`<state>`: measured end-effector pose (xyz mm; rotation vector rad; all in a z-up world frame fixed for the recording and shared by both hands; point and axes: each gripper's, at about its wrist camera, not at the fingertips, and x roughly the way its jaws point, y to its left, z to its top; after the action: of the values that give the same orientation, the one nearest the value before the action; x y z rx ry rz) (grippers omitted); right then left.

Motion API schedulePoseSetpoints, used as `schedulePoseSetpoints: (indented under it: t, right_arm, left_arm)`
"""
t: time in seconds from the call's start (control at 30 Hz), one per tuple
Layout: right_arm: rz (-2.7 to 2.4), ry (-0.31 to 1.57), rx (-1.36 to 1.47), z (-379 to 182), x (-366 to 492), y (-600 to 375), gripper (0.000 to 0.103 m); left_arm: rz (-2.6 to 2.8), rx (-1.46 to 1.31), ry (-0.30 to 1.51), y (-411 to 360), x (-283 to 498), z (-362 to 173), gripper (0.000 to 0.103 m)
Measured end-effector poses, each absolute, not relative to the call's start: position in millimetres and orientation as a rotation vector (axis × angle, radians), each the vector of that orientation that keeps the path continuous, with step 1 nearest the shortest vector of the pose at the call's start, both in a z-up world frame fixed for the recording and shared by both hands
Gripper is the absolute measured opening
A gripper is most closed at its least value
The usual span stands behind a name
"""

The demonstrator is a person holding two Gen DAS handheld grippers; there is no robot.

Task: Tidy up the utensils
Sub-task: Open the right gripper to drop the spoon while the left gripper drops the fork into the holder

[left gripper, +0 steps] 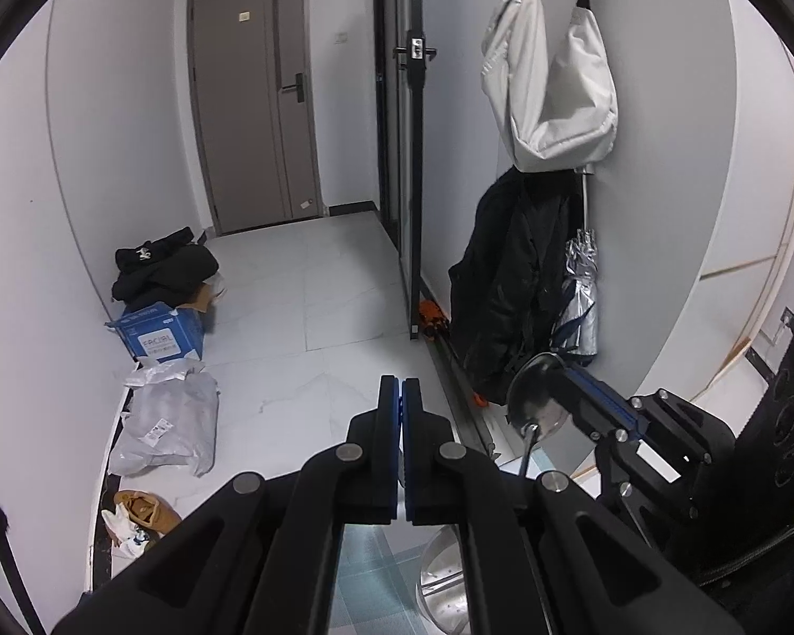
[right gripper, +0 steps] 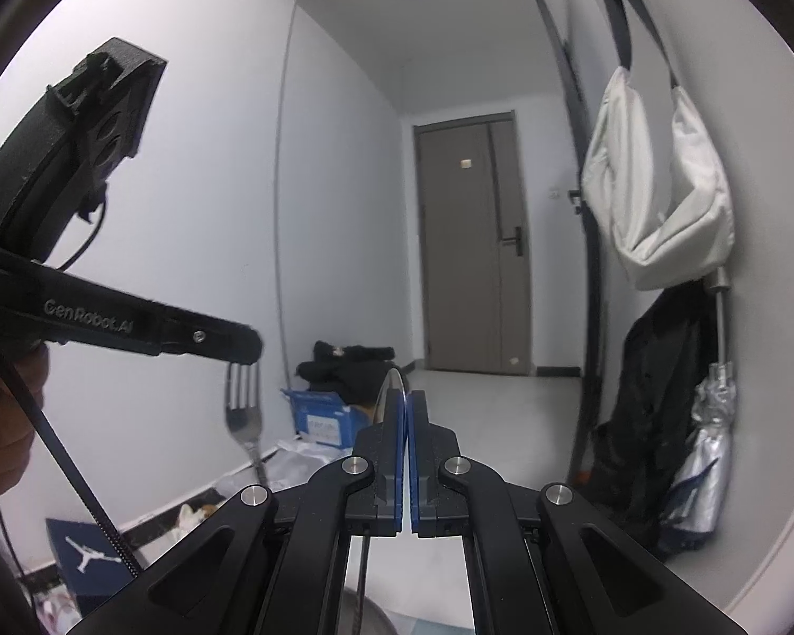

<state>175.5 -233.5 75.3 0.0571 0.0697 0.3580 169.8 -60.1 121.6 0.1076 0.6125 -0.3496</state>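
Slipping was my main worry at this moment. The left gripper [left gripper: 399,386] had its jaws pressed together on the fork [right gripper: 243,413]. In the right wrist view I saw that it pinched only the tips of the tines, so the handle hung down free. With so little metal between the pads, I judged that a quick swing could turn the fork or let it drop.

The right gripper [right gripper: 406,397] was clamped on the spoon [left gripper: 534,397] at its bowl, with the handle pointing down. A round, smooth bowl is not easy to keep, so it could rotate in the pads.

Both utensils were in the air, near each other, above a metal vessel [left gripper: 439,577] on a checkered cloth [left gripper: 365,555]. I feared the handles could knock together or strike the rim during lowering.
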Motion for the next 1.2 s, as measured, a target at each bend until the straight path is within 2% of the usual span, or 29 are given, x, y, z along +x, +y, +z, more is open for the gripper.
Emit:
schedulePoseSetpoints:
  t: [0.3, 0.6, 0.73, 0.8, 0.87, 0.9, 0.93, 0.97, 1.0, 1.07, 1.1, 1.17, 1.2]
  right_arm:
    - [0.384, 0.084, 0.010, 56.4, 171.0, -228.6, 0.001]
    - [0.422, 0.160, 0.008, 40.3, 163.3, -230.3, 0.001]
    - [0.442, 0.231, 0.086, 36.4, 163.5, -235.6, 0.004]
    - [0.431, 0.257, 0.112, 34.8, 158.7, -237.6, 0.004]
    - [0.432, 0.269, 0.117, 34.9, 154.9, -239.4, 0.004]
    - [0.425, 0.274, 0.121, 35.6, 151.4, -240.9, 0.005]
    - [0.418, 0.275, 0.128, 36.6, 147.3, -243.2, 0.008]
    - [0.414, 0.278, 0.136, 37.8, 144.7, -245.5, 0.016]
    - [0.406, 0.284, 0.155, 39.4, 139.9, -249.0, 0.025]
    - [0.401, 0.285, 0.178, 41.7, 132.0, -254.9, 0.035]
    - [0.396, 0.282, 0.181, 44.2, 125.9, -256.3, 0.038]
    - [0.392, 0.280, 0.185, 49.8, 114.5, -258.3, 0.043]
    - [0.393, 0.279, 0.189, 53.4, 110.5, -258.0, 0.047]
  left_arm:
    - [-0.388, 0.150, 0.631, -73.3, 172.3, 105.9, 0.000]
    - [-0.477, 0.062, 0.774, -71.7, 183.1, 94.2, 0.000]
    - [-0.463, -0.066, 0.867, -65.2, 189.4, 86.3, 0.000]
    - [-0.445, -0.119, 0.850, -58.4, 184.0, 87.7, 0.006]
    - [-0.411, -0.137, 0.831, -53.5, 176.9, 88.9, 0.029]
    - [-0.383, -0.142, 0.815, -50.1, 171.5, 90.6, 0.036]
    - [-0.358, -0.148, 0.794, -46.3, 165.8, 92.7, 0.047]
    - [-0.335, -0.151, 0.777, -43.0, 163.1, 93.3, 0.059]
    - [-0.294, -0.149, 0.756, -39.0, 156.0, 95.8, 0.064]
    - [-0.257, -0.164, 0.733, -31.5, 145.7, 99.8, 0.071]
    - [-0.232, -0.176, 0.719, -28.2, 138.4, 102.8, 0.074]
    - [-0.178, -0.179, 0.694, -25.5, 126.9, 107.0, 0.086]
    - [-0.155, -0.173, 0.671, -24.9, 120.1, 109.6, 0.086]
